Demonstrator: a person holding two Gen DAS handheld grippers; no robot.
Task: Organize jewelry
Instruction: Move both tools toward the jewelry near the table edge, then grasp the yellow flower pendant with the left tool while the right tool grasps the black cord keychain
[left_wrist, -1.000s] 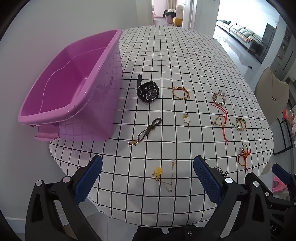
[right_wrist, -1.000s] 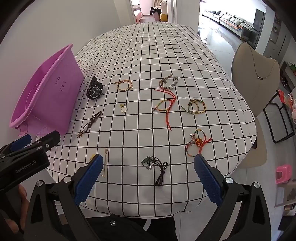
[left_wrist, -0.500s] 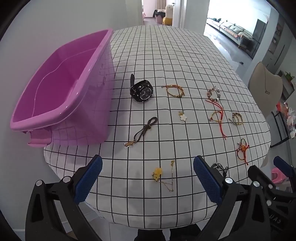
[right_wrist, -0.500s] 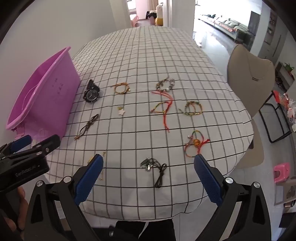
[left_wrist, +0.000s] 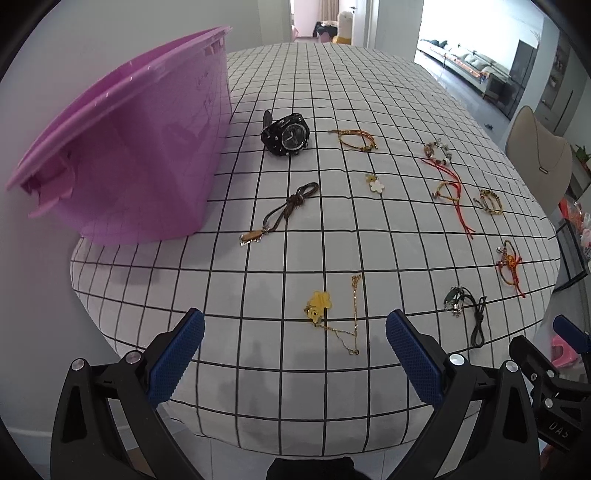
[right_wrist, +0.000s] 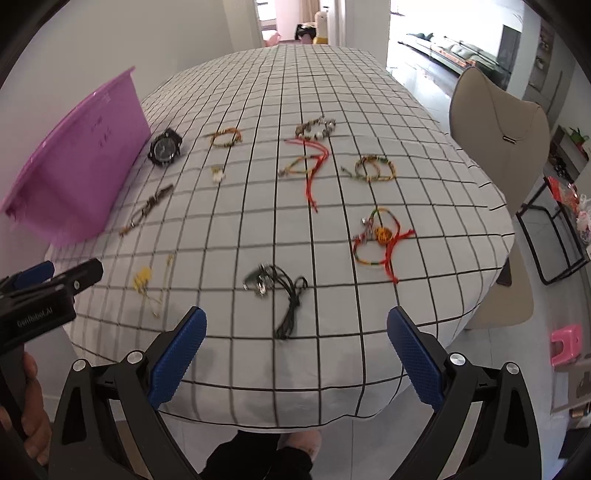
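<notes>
Both grippers spread wide, empty: left gripper (left_wrist: 294, 349), right gripper (right_wrist: 295, 347). Gold chain necklace (left_wrist: 334, 312) lies on checked cloth just ahead of your left. Likely light, limp, slippery; pinch at yellow pendant (left_wrist: 318, 304), not thin chain.

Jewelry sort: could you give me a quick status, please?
Left gripper open, right gripper open, both empty. Jewelry spread on tablecloth, pink bin beside it. Path clear.
</notes>
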